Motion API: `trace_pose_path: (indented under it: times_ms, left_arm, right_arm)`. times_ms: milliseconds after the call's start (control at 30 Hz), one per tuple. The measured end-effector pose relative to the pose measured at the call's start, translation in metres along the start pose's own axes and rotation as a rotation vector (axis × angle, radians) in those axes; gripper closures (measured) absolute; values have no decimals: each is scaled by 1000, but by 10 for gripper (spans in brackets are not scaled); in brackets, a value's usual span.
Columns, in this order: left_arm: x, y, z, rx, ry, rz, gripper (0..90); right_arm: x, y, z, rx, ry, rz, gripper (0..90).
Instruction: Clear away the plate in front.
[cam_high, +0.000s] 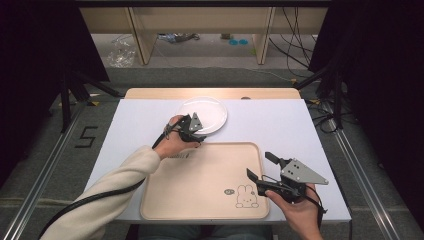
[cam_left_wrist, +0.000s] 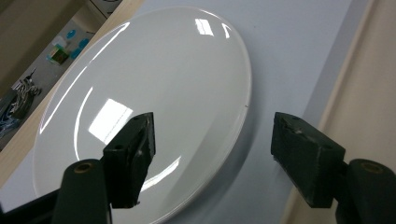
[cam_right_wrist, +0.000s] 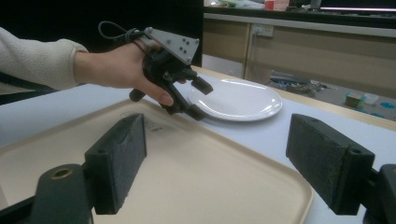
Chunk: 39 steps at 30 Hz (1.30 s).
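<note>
Left tool (cam_left_wrist: 212, 154) spread apart, straddling white plate's (cam_left_wrist: 154, 93) near rim, right tool (cam_high: 261, 167) likewise apart.

"Where's the top camera?"

"Above the person's side, looking forward and down over the whole table (cam_high: 280, 120) and the floor beyond."

"And the two small ones?"

"The left gripper view sits close over the white plate (cam_left_wrist: 154, 93), looking steeply down. The right gripper view looks low across the tray (cam_right_wrist: 196, 172) toward that same plate."
</note>
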<state>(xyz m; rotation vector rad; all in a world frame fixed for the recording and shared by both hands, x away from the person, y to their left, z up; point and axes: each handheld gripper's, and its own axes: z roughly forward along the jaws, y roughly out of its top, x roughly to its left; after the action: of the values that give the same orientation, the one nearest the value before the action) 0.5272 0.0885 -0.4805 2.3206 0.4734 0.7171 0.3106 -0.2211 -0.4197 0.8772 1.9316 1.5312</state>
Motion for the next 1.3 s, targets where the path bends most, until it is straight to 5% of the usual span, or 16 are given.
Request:
trace_pose_path:
  times_ms: [767, 1300]
  left_arm:
    - [4, -2, 15, 44, 10, 11, 357]
    - [2, 1, 15, 68, -51, -38, 596]
  right_arm:
    - [-1, -1, 1, 2, 5, 6, 215]
    - [-1, -1, 1, 7, 13, 7, 218]
